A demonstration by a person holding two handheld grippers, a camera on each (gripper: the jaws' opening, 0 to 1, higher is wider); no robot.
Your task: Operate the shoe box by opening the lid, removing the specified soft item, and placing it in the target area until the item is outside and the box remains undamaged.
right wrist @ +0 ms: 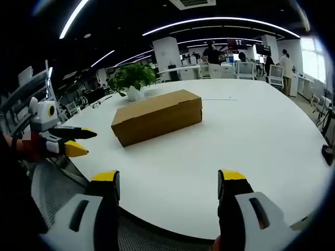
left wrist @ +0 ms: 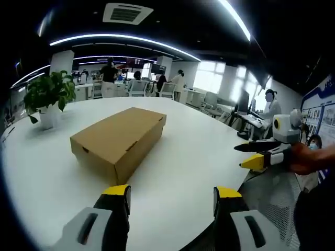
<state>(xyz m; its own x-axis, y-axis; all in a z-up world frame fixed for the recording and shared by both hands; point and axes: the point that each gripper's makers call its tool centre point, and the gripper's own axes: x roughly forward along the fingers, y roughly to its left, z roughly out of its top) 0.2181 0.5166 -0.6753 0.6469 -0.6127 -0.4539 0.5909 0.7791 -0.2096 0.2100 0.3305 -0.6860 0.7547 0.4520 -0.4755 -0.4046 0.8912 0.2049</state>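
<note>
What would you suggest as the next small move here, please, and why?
Probably bring the left gripper forward to the shoe box and its lid's front edge. The box lies shut on the white table, both grippers hang open at the table's near edge, well short of it, and the right gripper holds nothing, so the lid must come first.

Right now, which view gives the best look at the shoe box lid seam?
The left gripper view: the shoe box sits nearer, showing its closed top, the end face and the lid edge along the long side. The right gripper view shows the shoe box farther off, long side on, with the seam fainter.
</note>
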